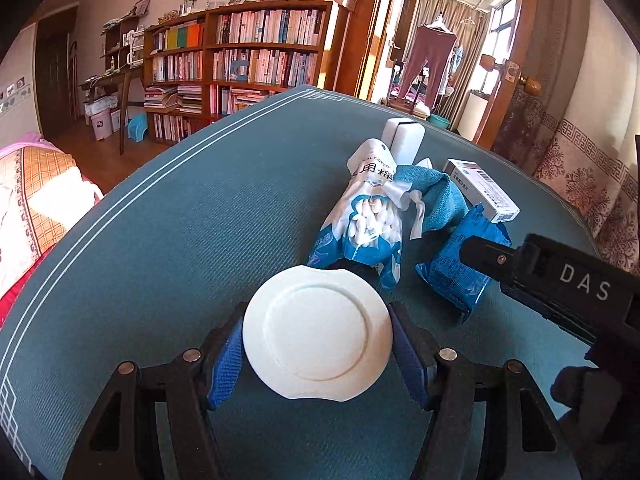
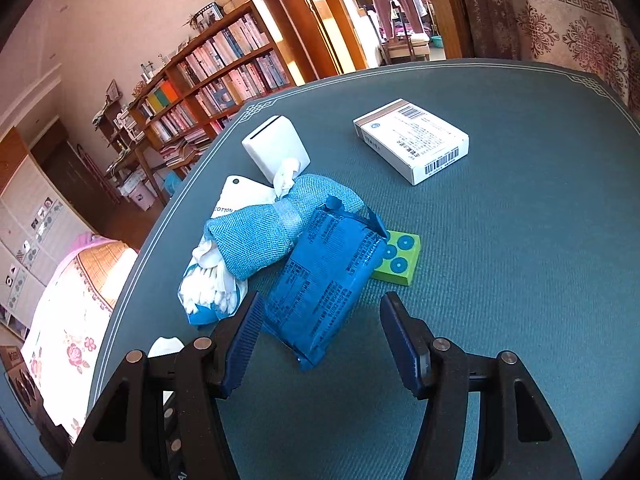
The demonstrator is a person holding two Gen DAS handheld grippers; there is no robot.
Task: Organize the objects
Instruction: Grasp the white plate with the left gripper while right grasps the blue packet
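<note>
Objects sit clustered mid-worktop (image 2: 520,260): cotton-swab bag (image 1: 364,220), teal knit cloth (image 2: 276,224) draped over it, crinkly blue foil packet (image 2: 320,280), green tile (image 2: 398,258), white cardboard box (image 2: 412,140), white plastic case (image 2: 276,148). Left claw (image 1: 316,344) grips a smooth, round white lid (image 1: 316,332) by its rim, pads on opposite edges. Right claw (image 2: 320,340) stands open, empty, its left pad just beside the packet. Risks: lid's slick curved rim could slip from the ribbed pads (contact looks narrow); the packet partly overlaps the tile and leans on the cloth, so lifting it may drag either; foil may crumple and slide.
</note>
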